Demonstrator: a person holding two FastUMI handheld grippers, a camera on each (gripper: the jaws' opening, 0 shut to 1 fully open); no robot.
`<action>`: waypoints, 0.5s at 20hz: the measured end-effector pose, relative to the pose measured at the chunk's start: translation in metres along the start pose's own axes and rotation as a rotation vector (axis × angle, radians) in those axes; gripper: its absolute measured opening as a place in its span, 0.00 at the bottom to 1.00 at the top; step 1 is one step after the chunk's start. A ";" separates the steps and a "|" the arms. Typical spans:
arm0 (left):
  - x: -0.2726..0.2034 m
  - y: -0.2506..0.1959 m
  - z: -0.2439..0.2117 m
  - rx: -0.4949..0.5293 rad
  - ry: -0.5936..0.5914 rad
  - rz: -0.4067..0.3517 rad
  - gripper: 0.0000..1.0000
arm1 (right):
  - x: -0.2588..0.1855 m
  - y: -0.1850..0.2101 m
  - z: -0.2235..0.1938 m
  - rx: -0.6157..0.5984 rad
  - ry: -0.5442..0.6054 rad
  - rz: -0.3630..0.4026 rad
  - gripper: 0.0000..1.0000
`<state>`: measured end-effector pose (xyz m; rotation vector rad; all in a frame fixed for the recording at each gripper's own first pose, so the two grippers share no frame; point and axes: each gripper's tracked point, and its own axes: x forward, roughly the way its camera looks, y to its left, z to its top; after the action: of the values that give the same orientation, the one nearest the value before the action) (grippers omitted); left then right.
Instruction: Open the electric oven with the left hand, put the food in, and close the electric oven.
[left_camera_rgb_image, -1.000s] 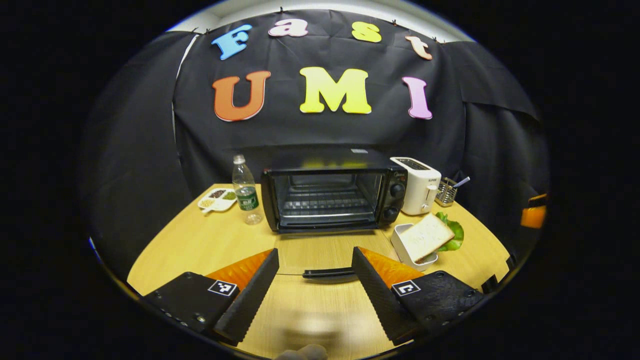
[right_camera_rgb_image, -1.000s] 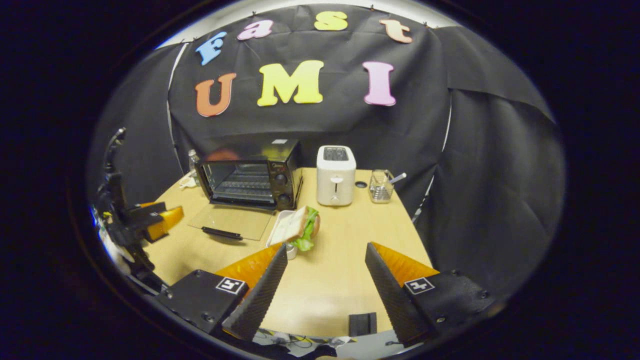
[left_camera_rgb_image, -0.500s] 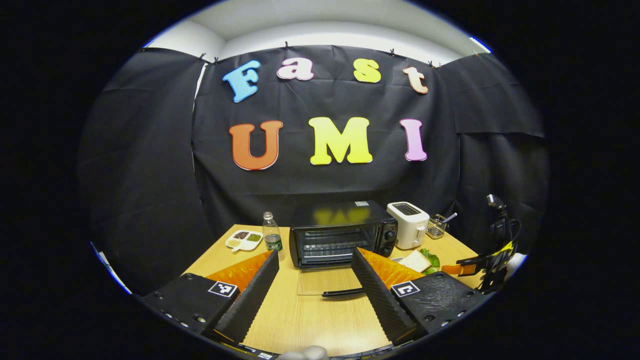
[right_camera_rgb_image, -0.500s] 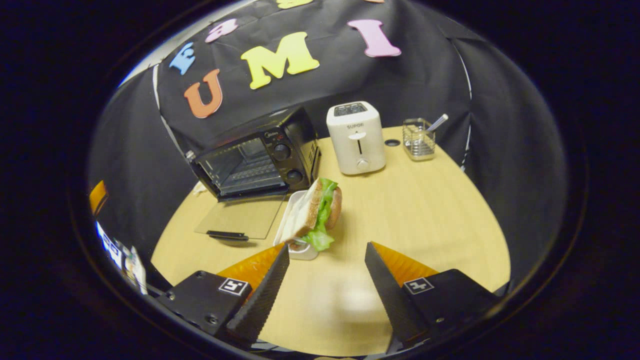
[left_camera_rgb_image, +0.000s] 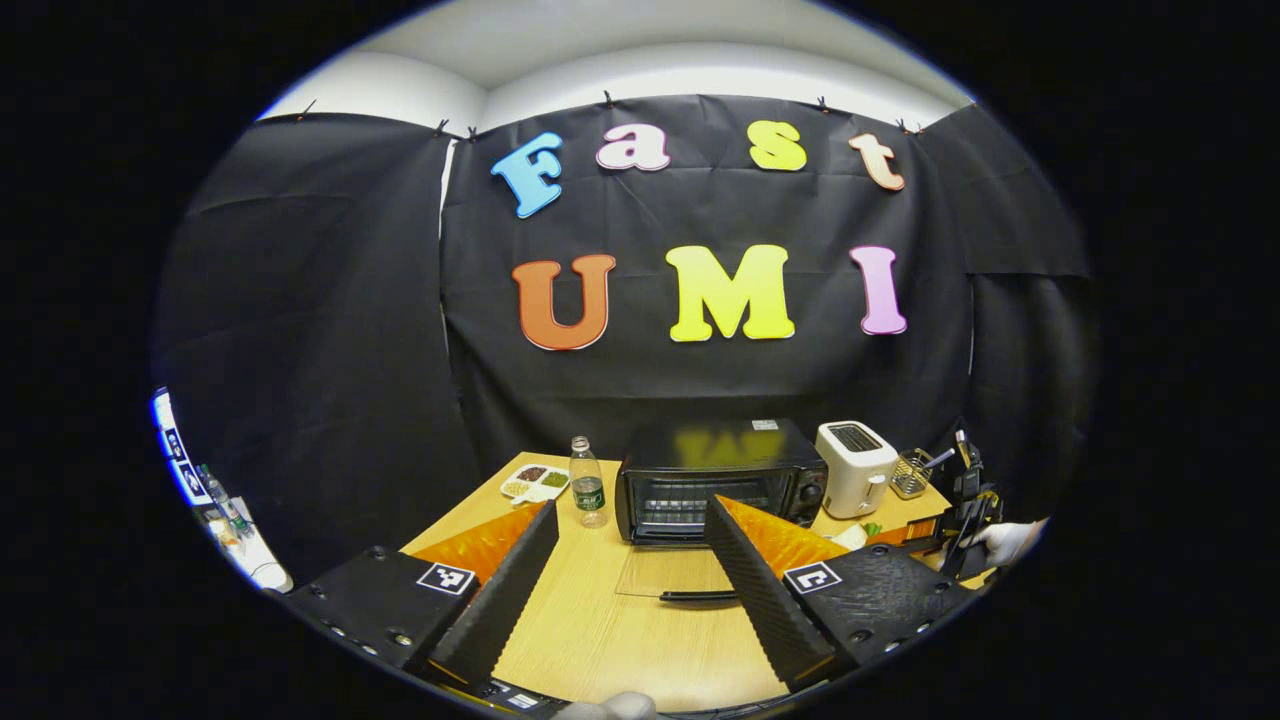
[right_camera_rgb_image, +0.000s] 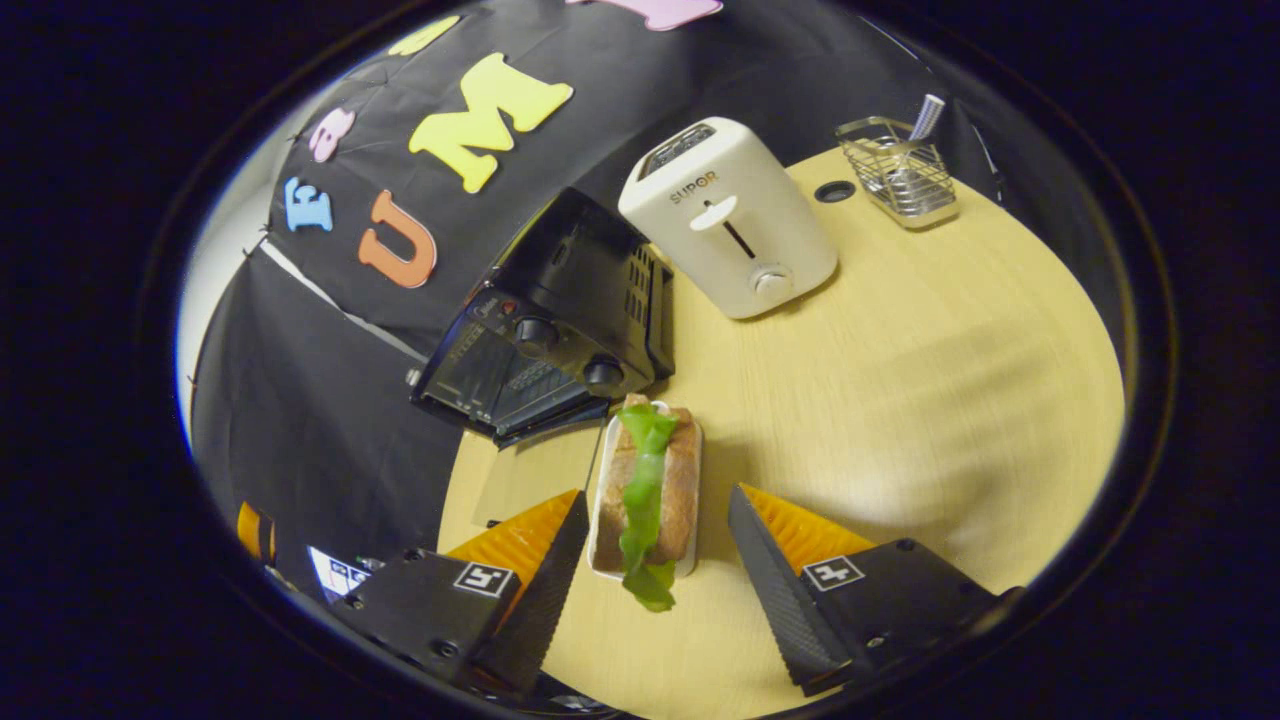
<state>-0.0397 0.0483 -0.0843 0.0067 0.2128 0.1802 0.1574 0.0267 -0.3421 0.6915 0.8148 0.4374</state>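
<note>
Right tool (right_camera_rgb_image: 655, 600), fingers spread wide, straddling the sandwich (right_camera_rgb_image: 648, 492): two bread slices on edge with green lettuce between, set in a white dish (right_camera_rgb_image: 598, 520). Beyond it stand the black oven (right_camera_rgb_image: 545, 330), door lowered, and a white toaster (right_camera_rgb_image: 730, 215). Left tool (left_camera_rgb_image: 625, 590) wide and empty above the tabletop (left_camera_rgb_image: 600, 640), well short of the oven.

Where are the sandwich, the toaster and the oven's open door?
sandwich (right_camera_rgb_image: 648, 480): right gripper view, on its lettuce filling.
toaster (right_camera_rgb_image: 735, 225): right gripper view, on its front face.
oven door (left_camera_rgb_image: 665, 575): left gripper view, on the glass pane lying flat.
</note>
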 end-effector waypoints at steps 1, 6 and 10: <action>-0.001 -0.002 0.001 -0.005 0.006 0.024 0.96 | 0.003 0.001 0.000 0.010 0.026 0.019 0.87; -0.003 -0.009 -0.002 -0.018 0.034 0.105 0.96 | 0.009 0.008 0.005 0.031 0.096 0.080 0.41; -0.005 -0.013 -0.003 -0.026 0.038 0.115 0.96 | 0.005 0.010 0.005 0.014 0.099 0.089 0.42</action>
<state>-0.0433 0.0350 -0.0867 -0.0104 0.2483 0.2980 0.1632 0.0349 -0.3356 0.7252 0.8834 0.5506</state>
